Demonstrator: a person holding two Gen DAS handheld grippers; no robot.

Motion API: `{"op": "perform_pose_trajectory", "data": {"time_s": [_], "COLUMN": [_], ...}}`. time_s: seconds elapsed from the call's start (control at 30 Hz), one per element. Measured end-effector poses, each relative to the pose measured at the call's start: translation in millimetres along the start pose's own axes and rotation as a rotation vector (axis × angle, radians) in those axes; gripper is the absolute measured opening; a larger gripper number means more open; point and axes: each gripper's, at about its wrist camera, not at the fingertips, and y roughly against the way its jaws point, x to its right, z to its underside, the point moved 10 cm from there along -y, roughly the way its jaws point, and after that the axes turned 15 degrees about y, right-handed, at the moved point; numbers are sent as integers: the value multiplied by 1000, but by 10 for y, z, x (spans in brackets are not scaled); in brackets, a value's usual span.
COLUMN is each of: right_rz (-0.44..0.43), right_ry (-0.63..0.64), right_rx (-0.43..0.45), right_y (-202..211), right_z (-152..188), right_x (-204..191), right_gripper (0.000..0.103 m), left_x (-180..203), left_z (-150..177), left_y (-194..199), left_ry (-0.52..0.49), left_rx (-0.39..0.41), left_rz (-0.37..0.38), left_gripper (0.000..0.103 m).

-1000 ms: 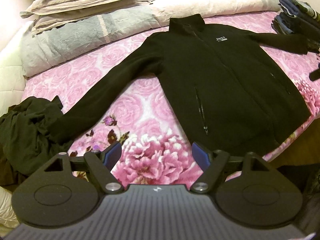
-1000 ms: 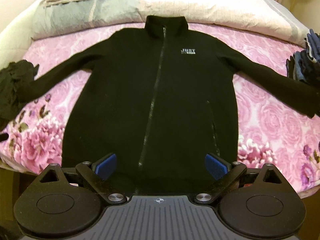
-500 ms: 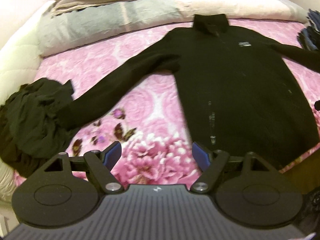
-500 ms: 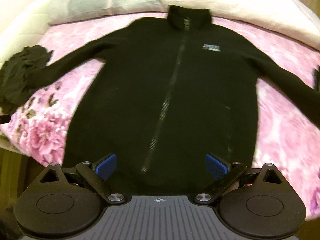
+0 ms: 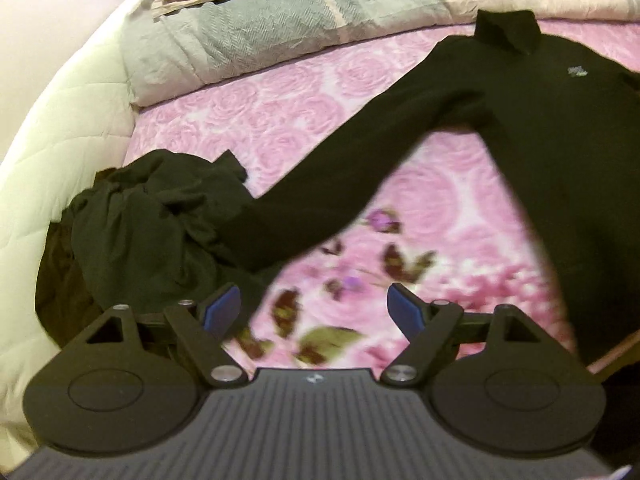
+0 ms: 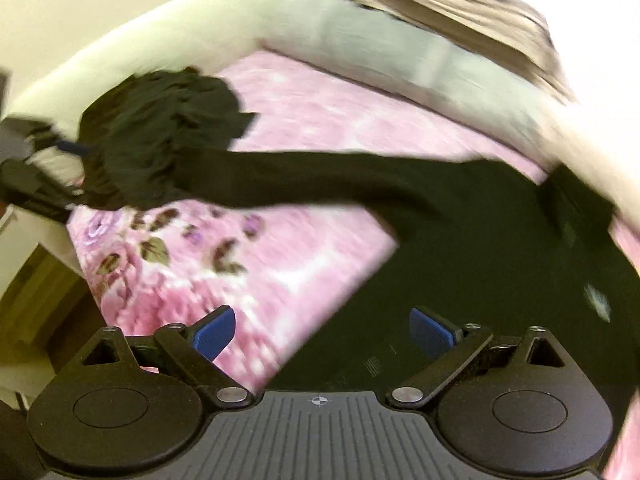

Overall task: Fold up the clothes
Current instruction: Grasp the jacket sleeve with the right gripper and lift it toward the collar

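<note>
A black zip fleece jacket lies flat, front up, on the pink floral bedspread. Its left sleeve stretches out to a crumpled pile of dark clothes. My left gripper is open and empty, hovering above the bedspread near the sleeve's cuff end. In the blurred right wrist view the jacket fills the right side, the sleeve runs left to the dark pile. My right gripper is open and empty over the jacket's lower left edge.
Folded grey and beige blankets are stacked along the head of the bed. A pale quilted headboard or cushion curves along the left. The bed's front edge and wooden floor show at lower left of the right wrist view.
Both grippers have swung to the left, toward the jacket's left sleeve and the dark pile. The right wrist view has tilted and is motion-blurred. Both stay open; the jacket has not moved.
</note>
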Motion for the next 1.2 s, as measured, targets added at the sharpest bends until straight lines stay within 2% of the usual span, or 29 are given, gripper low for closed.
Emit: {"op": "perform_pose_trajectory", "data": {"time_s": [0.17, 0.23, 0.4, 0.5, 0.57, 0.63, 0.67, 0.73, 0.87, 0.93, 1.03, 1.1, 1.2], "right_rz": [-27, -45, -48, -44, -20, 33, 44, 19, -44, -100, -128, -82, 84], "right_ry": [107, 175, 355, 500, 593, 631, 623, 589, 465, 288, -5, -120, -224], "right_rx": [40, 33, -6, -42, -53, -34, -25, -21, 39, 118, 291, 424, 598], "right_y": [-868, -1380, -2525, -3036, -3255, -3342, -3349, -3341, -3108, -2842, -2274, -1775, -848], "right_z": [-845, -1086, -1410, -1408, -1400, -1456, -1490, -1547, -1757, -1964, -2251, -2342, -2149], "right_x": [-639, -918, -1436, -1679, -1771, -1757, -1734, -1699, -1519, -1227, -490, 100, 1042], "right_gripper": [96, 67, 68, 68, 68, 67, 66, 16, 10, 10, 10, 10, 10], "left_x": [-522, -707, -1080, -1189, -1249, -1269, -1264, -1245, -1134, -1036, -803, -578, -128], "left_z": [-86, -59, 107, 300, 416, 504, 527, 561, 439, 308, 75, -106, -419], "left_y": [-458, -592, -899, -1046, -1112, -1141, -1136, -1116, -1035, -1005, -1007, -989, -942], "left_ry": [-3, 17, 102, 157, 184, 199, 202, 204, 190, 173, 122, 77, 4], "left_rx": [-16, -17, -34, -68, -101, -121, -126, -133, -115, -98, -78, -60, -18], "left_rz": [43, 44, 53, 59, 66, 71, 74, 82, 101, 116, 140, 158, 184], "left_gripper": [78, 78, 78, 78, 78, 78, 78, 78, 78, 78, 78, 78, 78]}}
